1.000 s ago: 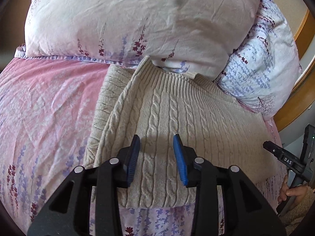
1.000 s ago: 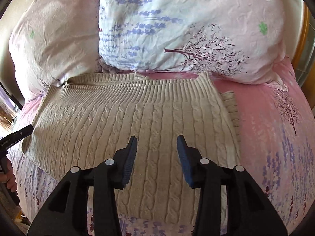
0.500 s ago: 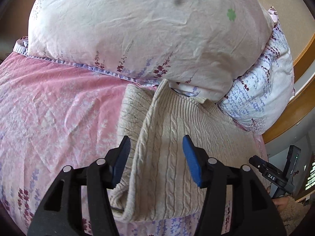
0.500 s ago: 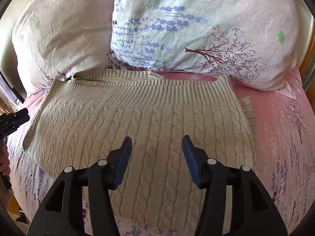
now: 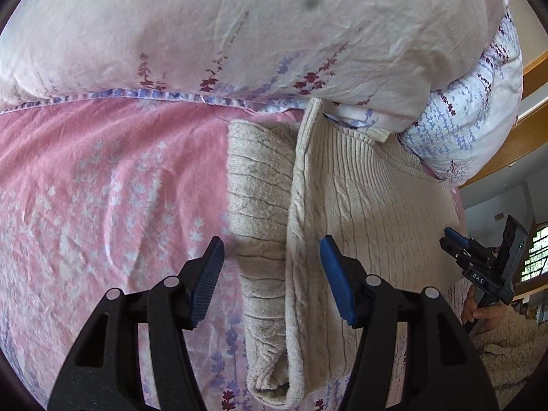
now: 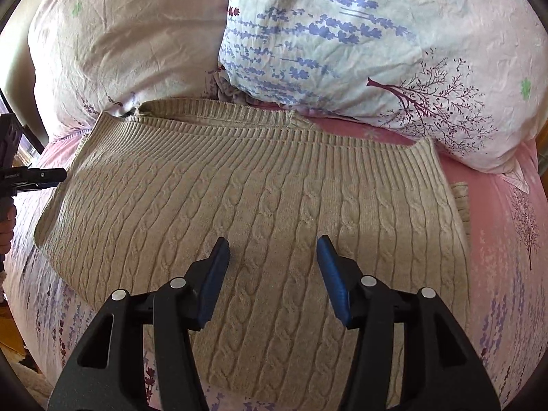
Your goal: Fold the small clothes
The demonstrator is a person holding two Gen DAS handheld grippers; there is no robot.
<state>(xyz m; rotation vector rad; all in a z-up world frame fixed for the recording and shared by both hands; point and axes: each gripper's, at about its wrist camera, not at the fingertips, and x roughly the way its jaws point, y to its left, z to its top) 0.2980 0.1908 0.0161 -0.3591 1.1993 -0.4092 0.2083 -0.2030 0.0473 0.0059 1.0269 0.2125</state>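
Sweater, beige cable knit, lies folded on the pink floral sheet in the left wrist view, its far ribbed edge tucked against the pillows. A folded sleeve sticks out from under the sweater's left edge, running from far to near. The left gripper hangs above that edge with its blue fingers spread wide and nothing between them; the left finger is over the sheet just beside the sleeve, the right finger over the sweater body. A pale pillow fills the far side, and a white pillow with purple sprigs sits at far right. At the right margin the right gripper shows small, its handle held by a hand; whether its fingers are parted cannot be told from here.

Right wrist view: the sweater spreads left to right across the middle, ribbed edge far, touching the pale pillow at far left and near the white pillow at far right. The sleeve peeks out at the sweater's right edge. The right gripper hovers over the near middle of the sweater, fingers released and wide, gripping nothing. The left gripper pokes in at the left edge, seen side-on, beside the sweater's left corner. The sheet shows to the right
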